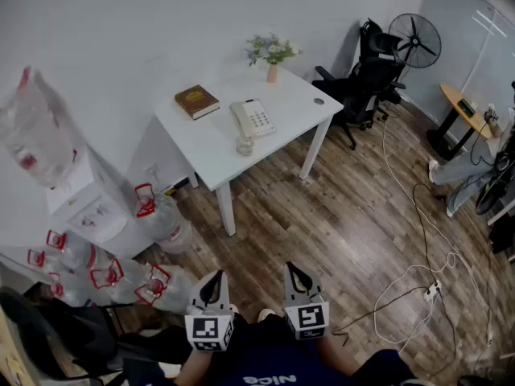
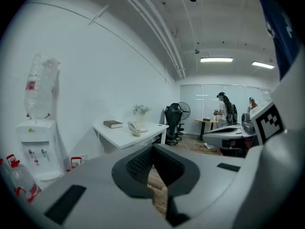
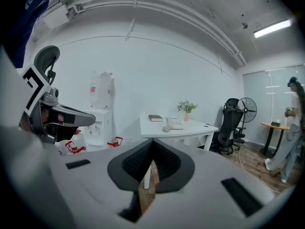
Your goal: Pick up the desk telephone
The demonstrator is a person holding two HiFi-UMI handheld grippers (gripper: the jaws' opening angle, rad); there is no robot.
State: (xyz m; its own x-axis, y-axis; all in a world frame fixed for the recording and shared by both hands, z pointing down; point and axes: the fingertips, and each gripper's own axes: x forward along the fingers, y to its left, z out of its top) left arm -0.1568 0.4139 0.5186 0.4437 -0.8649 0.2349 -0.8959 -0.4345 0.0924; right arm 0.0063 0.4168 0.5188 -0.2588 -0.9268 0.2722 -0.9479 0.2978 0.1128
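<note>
Head view: white push-button desk telephone [image 1: 253, 119] is lying on the white rectangular table [image 1: 209, 147], well apart from both grippers.
Left gripper view: left gripper [image 2: 153, 149] is clenching on nothing.
Right gripper view: right gripper [image 3: 151, 152] is clenching on nothing too.
Risk: jaws arriving clenched would likely be shoving the handset off.

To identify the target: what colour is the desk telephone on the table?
The desk telephone is off-white; the head view shows it best.

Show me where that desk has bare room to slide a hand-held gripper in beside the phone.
Widest bare patch: right of the phone, bounded by the vase and the small dark disc. Another lies along the desk front edge, below the book. Tight spot: the glass piece sits right by the phone's near end.
</note>
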